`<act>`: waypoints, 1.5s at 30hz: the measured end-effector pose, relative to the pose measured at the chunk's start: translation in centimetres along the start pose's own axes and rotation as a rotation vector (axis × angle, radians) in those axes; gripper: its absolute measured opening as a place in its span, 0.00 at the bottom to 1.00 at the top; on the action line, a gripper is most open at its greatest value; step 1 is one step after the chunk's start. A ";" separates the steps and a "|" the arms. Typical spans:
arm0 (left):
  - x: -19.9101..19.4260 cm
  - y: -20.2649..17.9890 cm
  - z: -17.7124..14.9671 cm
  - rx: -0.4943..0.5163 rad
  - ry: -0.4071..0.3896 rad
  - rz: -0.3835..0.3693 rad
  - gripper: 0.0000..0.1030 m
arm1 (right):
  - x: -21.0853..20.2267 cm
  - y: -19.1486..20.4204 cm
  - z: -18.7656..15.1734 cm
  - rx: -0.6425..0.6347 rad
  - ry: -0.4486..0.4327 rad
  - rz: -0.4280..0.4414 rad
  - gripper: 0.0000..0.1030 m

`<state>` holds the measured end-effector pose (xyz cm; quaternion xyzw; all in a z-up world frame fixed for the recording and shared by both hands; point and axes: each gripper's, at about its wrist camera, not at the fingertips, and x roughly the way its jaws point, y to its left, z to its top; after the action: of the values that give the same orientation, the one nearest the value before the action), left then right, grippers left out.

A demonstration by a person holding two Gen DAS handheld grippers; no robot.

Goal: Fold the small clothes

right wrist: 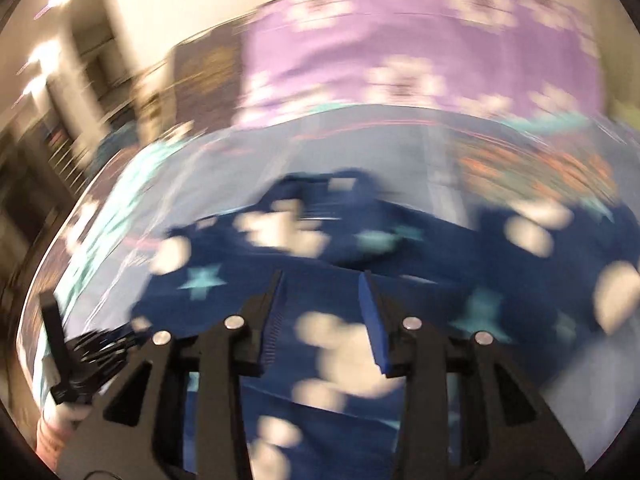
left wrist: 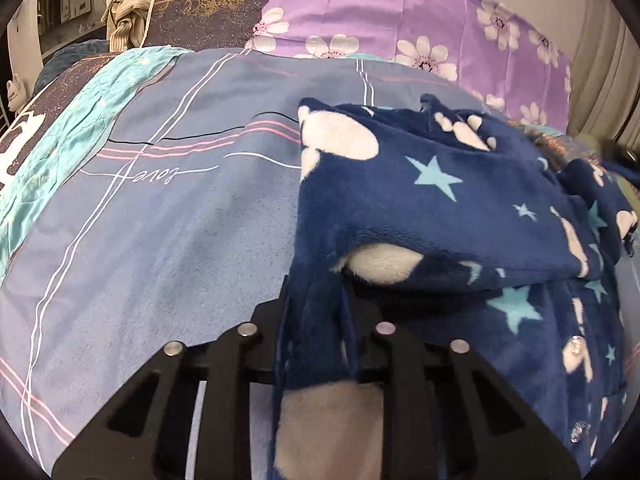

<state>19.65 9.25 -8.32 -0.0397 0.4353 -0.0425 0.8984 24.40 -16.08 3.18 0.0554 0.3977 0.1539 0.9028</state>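
A navy fleece garment (left wrist: 420,200) with white shapes and pale blue stars lies folded over itself on the right half of the bed. My left gripper (left wrist: 318,300) is shut on the garment's near left edge, and a bunched strip of fleece runs down between its black fingers. The right wrist view is blurred. There my right gripper (right wrist: 322,280) hangs open above the same garment (right wrist: 360,248). Its blue pads (right wrist: 370,320) stand apart with nothing between them.
The blue-grey bed sheet (left wrist: 160,220) with thin pink and white lines spreads to the left. A purple flowered pillow (left wrist: 380,20) and a dark pillow (left wrist: 208,4) lie at the back. An orange-patterned cloth (right wrist: 540,168) lies behind the garment on the right.
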 end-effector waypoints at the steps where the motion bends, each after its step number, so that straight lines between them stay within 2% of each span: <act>1: -0.2 0.1 -0.1 -0.004 -0.001 -0.004 0.22 | 1.8 2.8 0.8 -0.068 0.024 0.047 0.40; 5: -2.0 0.9 -0.5 -0.065 -0.011 -0.005 0.22 | 7.4 9.0 2.8 -0.165 0.114 0.151 0.43; 8: -4.3 1.1 0.1 -0.111 -0.072 -0.052 0.22 | 12.3 12.8 3.4 -0.179 0.187 0.191 0.41; 10: -4.9 0.6 0.8 -0.107 -0.108 -0.068 0.22 | 14.7 14.2 3.3 -0.170 0.244 0.212 0.14; 11: -4.7 -0.1 1.2 -0.079 -0.118 -0.071 0.22 | 16.2 14.6 3.2 -0.152 0.279 0.220 0.11; 13: -3.0 -1.0 1.7 -0.033 -0.095 -0.045 0.22 | 19.1 14.6 3.1 -0.111 0.323 0.211 0.10; 15: 0.9 -0.9 1.0 -0.014 -0.011 0.041 0.22 | 22.6 14.5 2.9 -0.056 0.372 0.191 0.09; 16: 2.5 -0.8 0.3 -0.004 0.015 0.079 0.25 | 24.0 14.1 2.6 -0.027 0.386 0.204 0.05; 17: 2.8 -0.9 -0.3 0.006 -0.028 0.090 0.25 | 24.7 13.7 2.5 -0.008 0.371 0.225 0.02; 19: 2.1 -1.6 -0.1 0.030 -0.042 0.138 0.26 | 25.1 13.5 2.5 -0.004 0.348 0.248 0.00; 23: 2.4 -2.9 -0.3 0.083 -0.042 0.202 0.27 | 23.0 13.4 2.8 -0.027 0.312 0.244 0.00; 24: 2.3 -2.8 -0.4 0.077 -0.044 0.195 0.27 | 21.3 12.8 2.9 -0.032 0.278 0.235 0.01; 25: 2.2 -2.6 -0.4 0.069 -0.044 0.186 0.28 | 19.5 12.1 2.7 -0.038 0.248 0.234 0.06; 27: 2.0 -1.8 -0.2 0.027 -0.040 0.141 0.30 | 15.6 10.3 2.1 -0.066 0.189 0.237 0.08; 30: 1.8 0.2 -0.2 -0.064 -0.028 0.046 0.34 | 9.8 5.5 -0.2 -0.067 0.133 0.187 0.09; 32: 0.8 1.5 0.1 -0.147 -0.025 -0.007 0.31 | 7.3 1.9 -1.9 -0.010 0.119 0.141 0.09; 34: -0.5 1.0 0.1 -0.171 -0.053 -0.026 0.26 | 5.9 -2.0 -3.6 0.071 0.115 0.084 0.11; 35: -1.7 0.3 0.4 -0.158 -0.087 -0.049 0.25 | 5.9 -3.6 -4.2 0.101 0.125 0.049 0.11; 37: -3.0 -2.1 1.3 -0.118 -0.114 -0.095 0.25 | 8.3 -6.8 -5.8 0.196 0.218 -0.037 0.07; 38: -3.2 -3.5 1.9 -0.087 -0.112 -0.120 0.25 | 9.6 -8.2 -6.6 0.259 0.226 0.010 0.06; 39: -2.9 -4.4 2.2 -0.064 -0.107 -0.128 0.25 | 9.8 -8.6 -6.8 0.284 0.198 0.041 0.04; 41: -1.4 -7.3 2.4 -0.002 -0.071 -0.135 0.25 | 9.6 -8.9 -6.7 0.310 0.195 0.054 0.03; 42: 0.4 -8.1 2.4 0.019 -0.028 -0.137 0.25 | 8.9 -8.8 -6.6 0.325 0.192 0.052 0.03; 43: 3.0 -8.8 1.8 0.023 0.055 -0.129 0.25 | 8.2 -9.0 -6.5 0.326 0.186 0.054 0.04; 44: 4.5 -9.1 1.0 0.021 0.080 -0.122 0.25 | 6.6 -9.2 -6.6 0.327 0.157 0.062 0.05; 45: 4.8 -9.2 0.5 0.029 0.025 -0.127 0.25 | 5.2 -9.7 -6.6 0.328 0.125 0.066 0.08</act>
<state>22.61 -0.38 -10.82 -0.0536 0.4424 -0.1064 0.8888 25.12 -23.71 -7.06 0.2053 0.4709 0.1198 0.8495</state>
